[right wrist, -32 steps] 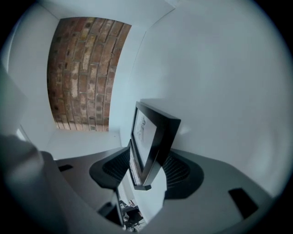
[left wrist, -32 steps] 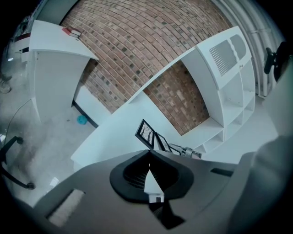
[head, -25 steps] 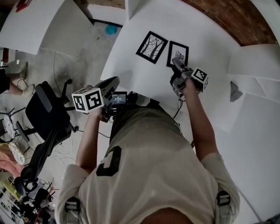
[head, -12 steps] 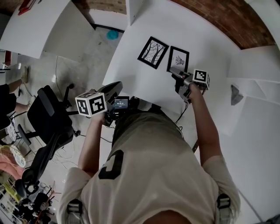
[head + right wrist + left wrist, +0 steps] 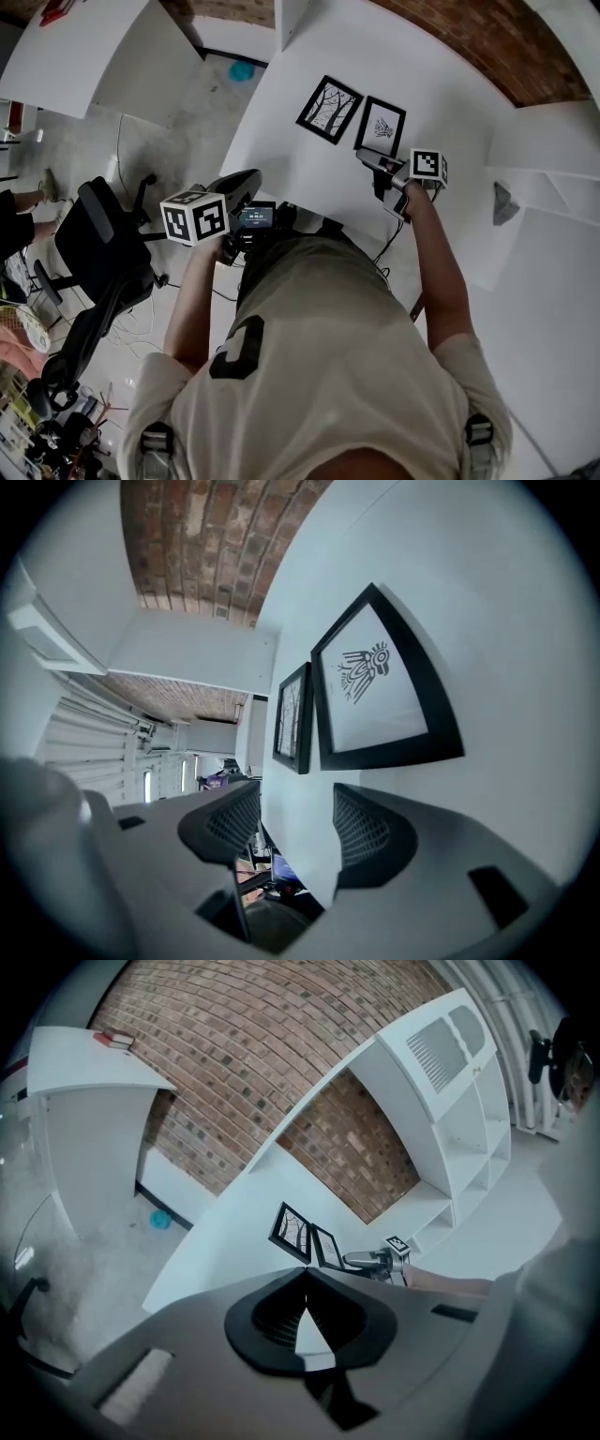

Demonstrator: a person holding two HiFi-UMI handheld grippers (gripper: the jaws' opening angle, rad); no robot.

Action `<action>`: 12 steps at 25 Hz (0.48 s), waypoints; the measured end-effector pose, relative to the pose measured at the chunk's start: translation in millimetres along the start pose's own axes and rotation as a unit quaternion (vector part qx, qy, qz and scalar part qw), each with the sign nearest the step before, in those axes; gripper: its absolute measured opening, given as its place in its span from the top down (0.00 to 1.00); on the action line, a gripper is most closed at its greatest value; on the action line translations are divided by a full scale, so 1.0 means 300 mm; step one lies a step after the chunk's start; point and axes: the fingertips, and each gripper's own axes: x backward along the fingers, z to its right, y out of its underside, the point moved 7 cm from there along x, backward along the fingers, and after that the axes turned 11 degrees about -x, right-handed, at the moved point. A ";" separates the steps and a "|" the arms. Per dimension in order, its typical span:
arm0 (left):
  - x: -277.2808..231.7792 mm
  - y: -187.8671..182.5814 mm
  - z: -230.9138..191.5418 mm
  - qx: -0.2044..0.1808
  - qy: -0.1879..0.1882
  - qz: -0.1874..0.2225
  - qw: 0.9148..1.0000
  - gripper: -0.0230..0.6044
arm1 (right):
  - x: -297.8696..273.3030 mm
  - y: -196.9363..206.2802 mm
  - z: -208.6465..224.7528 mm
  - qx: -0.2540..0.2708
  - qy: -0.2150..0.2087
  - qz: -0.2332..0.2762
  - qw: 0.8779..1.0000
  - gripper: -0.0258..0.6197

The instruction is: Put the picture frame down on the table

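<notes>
**Right gripper view.** My fingers on the right gripper stand apart, with only bare white table between them. Just ahead of the tips, not touching them, the emblem frame lies flat on the table. Its black border holds a white sheet printed with a dark bird-like emblem. Just beside it lies the tree frame, seen nearly edge-on.

**Left gripper view.** The fingers of my left gripper are pressed together with nothing between them. Beyond them the two frames lie side by side on the table, the tree frame on the picture's left. The right gripper is close against the emblem frame. A white shelf unit stands against the brick wall; what its compartments contain I cannot tell.

**Head view.** The left gripper is held at the table's near edge, well apart from both frames. The right gripper hovers at the near edge of the emblem frame. The tree frame holds a print of bare branches.
</notes>
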 end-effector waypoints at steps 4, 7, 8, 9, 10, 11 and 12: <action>0.017 -0.026 -0.017 -0.003 -0.007 0.012 1.000 0.96 | -0.004 0.028 -0.066 0.040 -0.034 -0.005 0.999 0.60; 0.033 -0.041 -0.027 -0.004 -0.009 0.022 1.000 0.96 | -0.016 0.072 -0.154 0.056 -0.094 -0.004 0.994 0.61; 0.037 -0.045 -0.028 -0.004 -0.009 0.024 1.000 0.96 | -0.022 0.090 -0.188 0.059 -0.117 -0.003 0.991 0.62; 0.041 -0.049 -0.028 -0.005 -0.009 0.025 1.000 0.96 | -0.027 0.108 -0.222 0.063 -0.140 -0.003 0.988 0.64; 0.044 -0.052 -0.027 -0.007 -0.008 0.026 1.000 0.96 | -0.031 0.125 -0.256 0.067 -0.164 -0.001 0.984 0.69; 0.047 -0.056 -0.025 -0.009 -0.006 0.028 1.000 0.96 | -0.032 0.139 -0.289 0.068 -0.188 0.002 0.980 0.77; 0.049 -0.059 -0.022 -0.011 -0.003 0.030 0.999 0.96 | -0.032 0.150 -0.320 0.067 -0.212 0.007 0.975 0.86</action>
